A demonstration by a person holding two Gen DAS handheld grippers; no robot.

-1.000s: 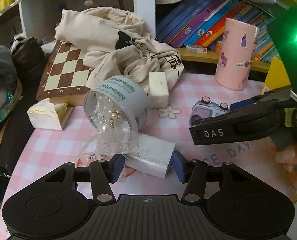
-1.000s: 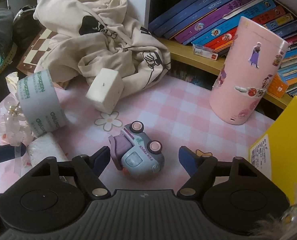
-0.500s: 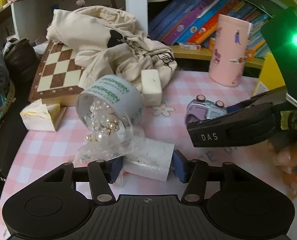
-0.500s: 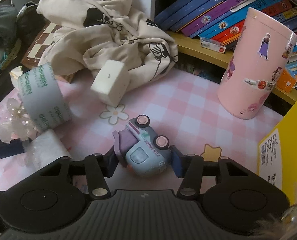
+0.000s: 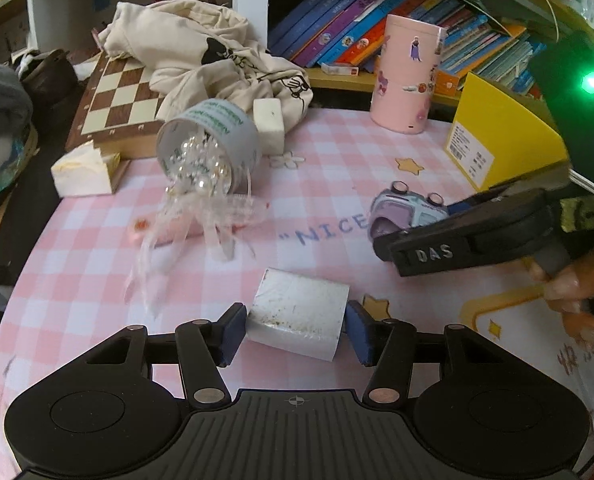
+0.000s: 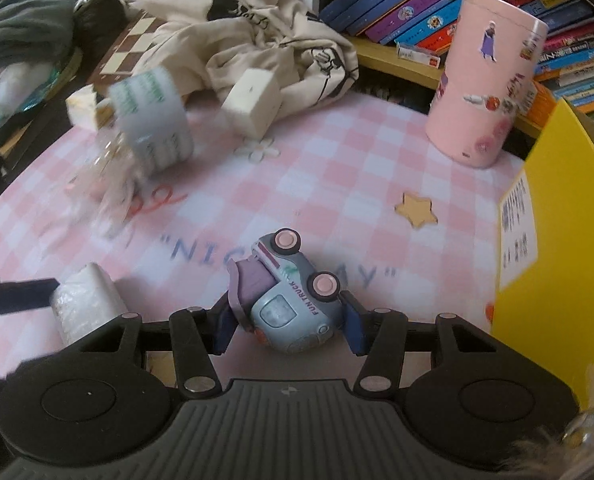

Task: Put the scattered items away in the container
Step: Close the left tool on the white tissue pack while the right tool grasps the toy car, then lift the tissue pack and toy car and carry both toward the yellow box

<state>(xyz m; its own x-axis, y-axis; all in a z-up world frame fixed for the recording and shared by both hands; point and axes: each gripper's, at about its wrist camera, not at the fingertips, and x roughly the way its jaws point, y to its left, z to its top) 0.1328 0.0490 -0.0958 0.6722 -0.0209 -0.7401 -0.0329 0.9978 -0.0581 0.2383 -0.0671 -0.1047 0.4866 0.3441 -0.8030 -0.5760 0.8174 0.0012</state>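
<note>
My left gripper [image 5: 293, 330] is shut on a white wrapped block [image 5: 299, 318] and holds it above the pink checked mat. My right gripper [image 6: 287, 324] is shut on a blue and purple toy truck [image 6: 285, 298], lifted off the mat; the truck also shows in the left wrist view [image 5: 405, 210]. The yellow container [image 6: 561, 216] stands at the right, also in the left wrist view [image 5: 501, 142]. A tape roll [image 5: 213, 140] with pearl beads and a clear ribbon bow [image 5: 201, 216] lies at the left. A white cube [image 5: 269, 122] lies behind it.
A pink sticker-covered cylinder [image 5: 407, 74] stands at the back beside the container. A beige cloth bag [image 5: 201, 52] and a chessboard [image 5: 117, 96] lie at the back left. A bookshelf [image 5: 377, 12] runs behind. A tissue pack [image 5: 83, 166] lies at the left edge.
Both grippers have lifted and pulled back with their objects. The white block has come away from the ribbon bow and tape roll. The truck has moved toward the yellow container.
</note>
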